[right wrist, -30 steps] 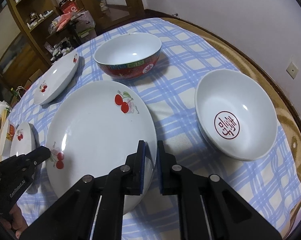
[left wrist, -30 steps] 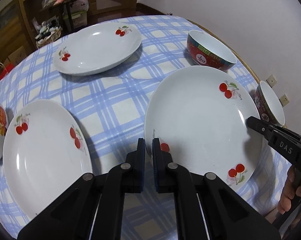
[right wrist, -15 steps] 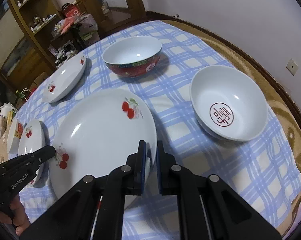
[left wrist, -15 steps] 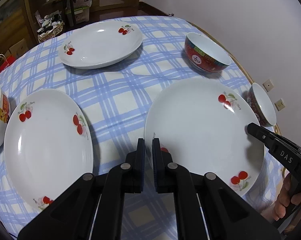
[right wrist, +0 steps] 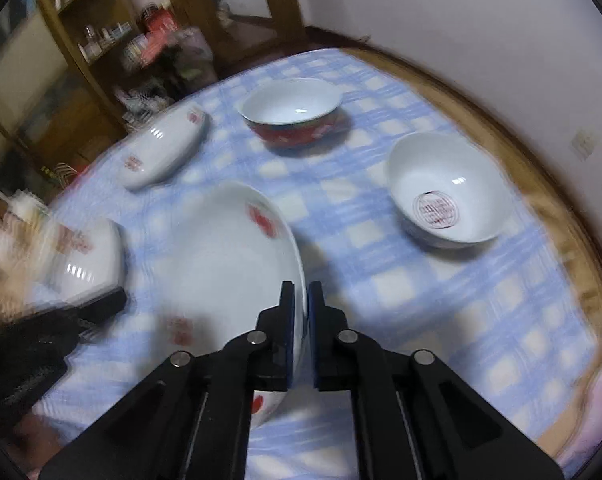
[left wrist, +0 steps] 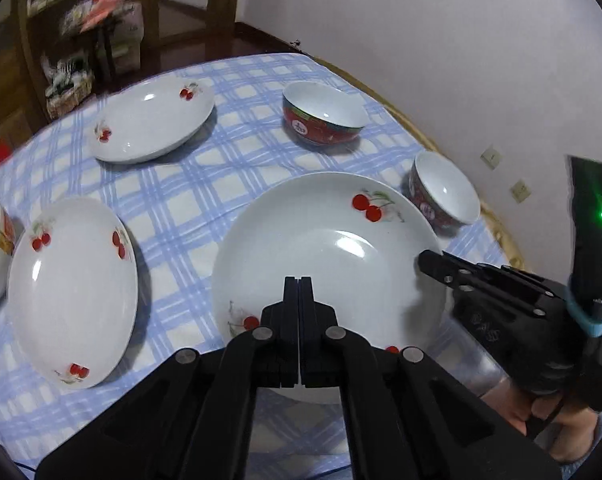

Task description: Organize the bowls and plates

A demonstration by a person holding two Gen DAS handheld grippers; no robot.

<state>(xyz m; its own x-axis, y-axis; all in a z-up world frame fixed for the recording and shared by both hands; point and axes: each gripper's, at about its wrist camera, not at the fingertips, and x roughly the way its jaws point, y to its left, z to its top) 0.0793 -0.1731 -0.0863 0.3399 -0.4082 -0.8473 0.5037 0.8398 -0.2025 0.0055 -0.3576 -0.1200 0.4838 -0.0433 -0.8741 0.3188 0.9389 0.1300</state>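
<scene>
Fingers of both our grippers clamp the near plate, lifted at six o'clock; nothing stacked yet

Bowl right of plate; tablecloth beneath.

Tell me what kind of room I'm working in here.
Most likely a home dining room: a round table under a blue checked tablecloth, set with cherry-patterned plates and red bowls, with a cluttered wooden shelf unit behind.
</scene>
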